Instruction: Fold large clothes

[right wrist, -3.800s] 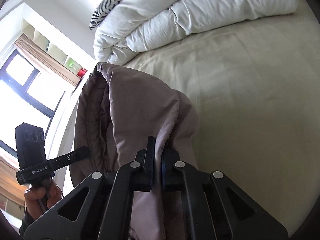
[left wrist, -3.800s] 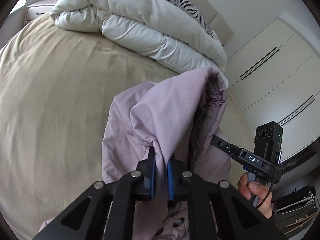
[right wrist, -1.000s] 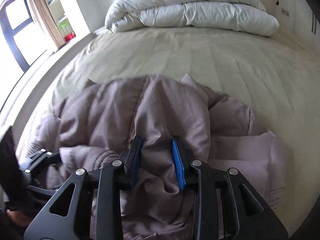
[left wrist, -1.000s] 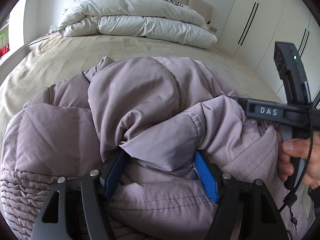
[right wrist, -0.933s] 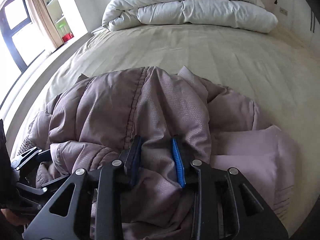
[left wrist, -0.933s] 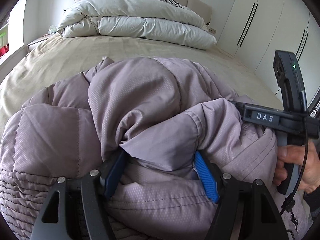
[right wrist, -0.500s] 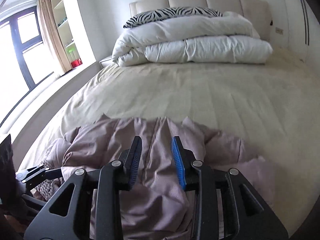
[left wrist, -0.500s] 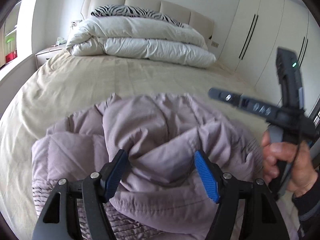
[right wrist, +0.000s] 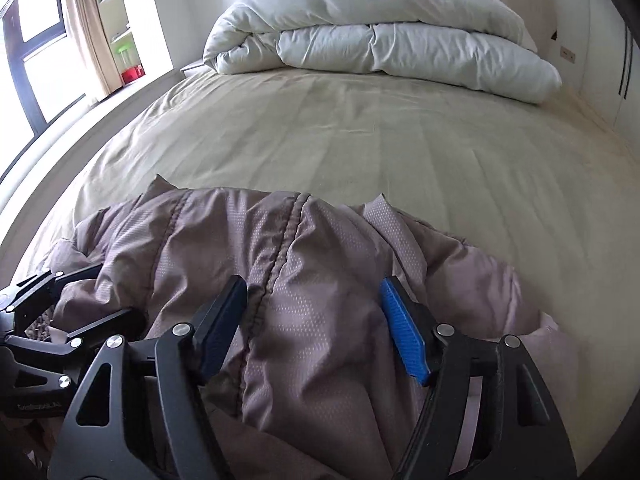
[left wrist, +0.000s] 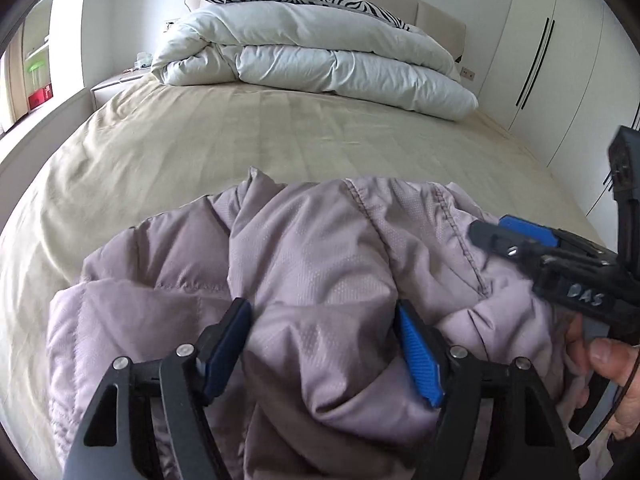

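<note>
Jacket (left wrist: 312,264) lies bunched crosswise on bed (left wrist: 248,140), seams running toward headboard.

The scene is being viewed by both wrist cameras from just behind wide-spread jaws, close above the crumpled mauve quilted jacket (left wrist: 320,264) (right wrist: 304,264), which is lying between and beyond the jaws. Both views are being aimed along the beige bed sheet (left wrist: 240,136) (right wrist: 360,128) toward the folded white duvet (left wrist: 320,56) (right wrist: 380,40) far ahead, so jacket, sheet and duvet are being shared.
</note>
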Demonstrator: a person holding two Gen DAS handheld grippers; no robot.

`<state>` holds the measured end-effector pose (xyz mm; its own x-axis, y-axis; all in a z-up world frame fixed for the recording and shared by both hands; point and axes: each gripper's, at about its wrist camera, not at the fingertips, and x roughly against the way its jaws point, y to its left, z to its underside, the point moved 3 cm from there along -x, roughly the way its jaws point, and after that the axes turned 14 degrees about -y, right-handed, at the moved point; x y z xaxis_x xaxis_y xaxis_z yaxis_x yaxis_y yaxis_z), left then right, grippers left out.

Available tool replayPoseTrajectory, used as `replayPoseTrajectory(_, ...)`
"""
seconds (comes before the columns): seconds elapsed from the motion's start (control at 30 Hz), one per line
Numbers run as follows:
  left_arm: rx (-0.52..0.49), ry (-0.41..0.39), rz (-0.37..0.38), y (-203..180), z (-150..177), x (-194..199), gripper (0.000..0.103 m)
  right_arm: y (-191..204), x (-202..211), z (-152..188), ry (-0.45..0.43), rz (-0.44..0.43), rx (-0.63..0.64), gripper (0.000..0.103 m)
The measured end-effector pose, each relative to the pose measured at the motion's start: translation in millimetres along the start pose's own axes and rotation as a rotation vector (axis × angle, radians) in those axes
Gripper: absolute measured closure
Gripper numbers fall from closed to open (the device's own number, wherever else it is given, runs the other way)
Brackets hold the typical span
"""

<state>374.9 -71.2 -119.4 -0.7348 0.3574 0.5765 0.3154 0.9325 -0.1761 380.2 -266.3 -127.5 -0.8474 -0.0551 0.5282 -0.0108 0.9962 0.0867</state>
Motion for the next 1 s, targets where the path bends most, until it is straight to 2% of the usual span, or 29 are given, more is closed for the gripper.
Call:
replayPoseTrajectory(0.07,0.01,-0.032,0.023,-0.7,-0.5,37.1,0.027,-0.2,44.9,-8.0,-0.099,-0.044,-0.046,0.035)
replayPoseTrajectory(0.13,0.008,-0.06,0.033,-1.5,3.0,78.9,0.022,-0.5,101.5,-11.9,-0.198,-0.111,-0.084,0.026)
replayPoseTrajectory(0.2,0.022,-0.071,0.07,-2.1,14.1,122.4,0.016,-1.6,157.8,-8.0,-0.282,-0.143,-0.105,0.008)
replayPoseTrajectory(0.27,0.046,-0.072,0.118,-2.4,28.8,164.3,0.012,0.4,216.7,3.6,-0.374,-0.166,-0.121,0.002)
replayPoseTrajectory(0.33,0.082,-0.06,0.16,-1.1,48.8,203.8,0.01,3.1,267.9,21.2,-0.409,-0.21,-0.117,0.0)
replayPoseTrajectory(0.4,0.104,-0.035,0.196,2.0,73.1,238.9,0.008,6.8,308.2,44.3,-0.362,-0.236,-0.093,0.0)
replayPoseTrajectory(0.53,0.166,0.036,0.207,13.5,130.5,294.3,0.008,7.8,371.4,114.3,-0.212,-0.245,-0.067,0.0)
replayPoseTrajectory(0.67,0.271,0.116,0.151,36.2,192.3,335.6,0.008,-14.4,422.0,197.3,-0.068,-0.151,-0.149,0.0)
replayPoseTrajectory(0.8,0.433,0.196,0.126,53.9,248.3,361.9,0.007,-43.4,474.9,265.0,-0.019,-0.104,-0.331,0.0)
replayPoseTrajectory(0.87,0.451,0.217,0.12,55.6,263.9,370.3,0.007,-54.4,493.3,287.3,-0.003,-0.083,-0.381,0.0)
replayPoseTrajectory(1.0,0.473,0.247,0.118,57.6,282.3,381.5,0.007,-57.1,518.9,319.7,0.06,-0.026,-0.404,0.0)
